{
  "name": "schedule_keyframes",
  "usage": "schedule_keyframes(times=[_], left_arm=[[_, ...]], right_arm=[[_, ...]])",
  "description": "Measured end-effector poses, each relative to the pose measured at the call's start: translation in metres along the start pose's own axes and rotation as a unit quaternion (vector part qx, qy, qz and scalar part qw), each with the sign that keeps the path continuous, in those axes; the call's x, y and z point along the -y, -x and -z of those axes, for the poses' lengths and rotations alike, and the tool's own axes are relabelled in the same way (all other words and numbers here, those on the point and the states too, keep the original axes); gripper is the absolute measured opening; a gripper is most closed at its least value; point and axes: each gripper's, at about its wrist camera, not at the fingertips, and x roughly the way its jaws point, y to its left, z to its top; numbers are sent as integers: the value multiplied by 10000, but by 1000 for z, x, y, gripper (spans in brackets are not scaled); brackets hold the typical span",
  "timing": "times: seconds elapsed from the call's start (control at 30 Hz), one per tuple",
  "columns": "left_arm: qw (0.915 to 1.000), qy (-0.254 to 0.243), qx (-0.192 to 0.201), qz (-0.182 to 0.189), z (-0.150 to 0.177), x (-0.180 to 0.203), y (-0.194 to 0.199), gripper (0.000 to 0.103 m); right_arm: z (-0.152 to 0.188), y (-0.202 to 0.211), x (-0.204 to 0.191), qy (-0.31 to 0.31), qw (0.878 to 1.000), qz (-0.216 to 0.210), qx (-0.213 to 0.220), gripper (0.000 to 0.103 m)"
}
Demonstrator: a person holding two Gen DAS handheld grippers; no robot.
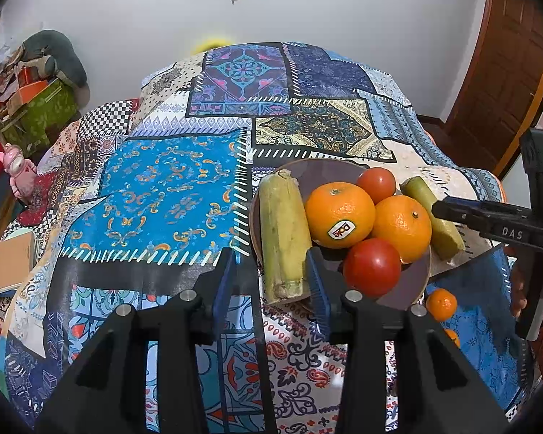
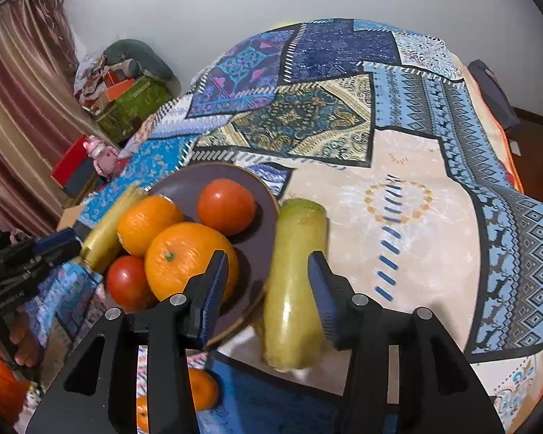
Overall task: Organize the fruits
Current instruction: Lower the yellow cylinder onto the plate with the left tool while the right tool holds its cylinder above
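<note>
A dark purple plate (image 1: 318,171) (image 2: 188,188) on the patchwork cloth holds two oranges (image 1: 338,215) (image 2: 184,256), two tomatoes (image 1: 371,266) (image 2: 226,206) and a green-yellow cane piece (image 1: 282,233) (image 2: 108,228) at its left rim. A second cane piece (image 1: 432,217) (image 2: 297,282) lies on the cloth just right of the plate. My right gripper (image 2: 266,289) is open, its jaws on either side of this piece without touching it. My left gripper (image 1: 271,278) is open and empty at the plate's near left edge.
Two small mandarins (image 1: 441,303) (image 2: 199,387) lie on the cloth near the plate's front edge. A pink toy (image 1: 18,173), boxes (image 1: 36,108) and a notebook (image 1: 9,264) sit off the table's left. A wooden door (image 1: 503,72) stands at the right.
</note>
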Motion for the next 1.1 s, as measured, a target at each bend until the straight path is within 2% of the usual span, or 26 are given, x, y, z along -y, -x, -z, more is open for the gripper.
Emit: schedule_keyframes(times=[0.2, 0.27, 0.33, 0.47, 0.6, 0.87, 1.1], left_arm=[[10000, -29, -10, -6, 1, 3, -1, 40], [10000, -33, 0, -13, 1, 4, 0, 40], [10000, -46, 1, -18, 2, 4, 0, 40], [10000, -63, 9, -16, 2, 5, 1, 40], [10000, -52, 20, -14, 2, 4, 2, 40], [10000, -36, 56, -21, 1, 2, 5, 40], [9999, -12, 119, 31, 1, 3, 11, 40]], right_arm=[[9, -15, 10, 36, 9991, 329, -282, 41], [8, -19, 12, 6, 9991, 331, -246, 40], [4, -22, 10, -8, 9991, 366, -221, 35], [2, -27, 6, 19, 9984, 519, -211, 34], [5, -23, 12, -241, 9991, 325, -132, 33], [0, -1, 10, -327, 9987, 335, 191, 33], [-19, 28, -27, -20, 9990, 76, 450, 33]])
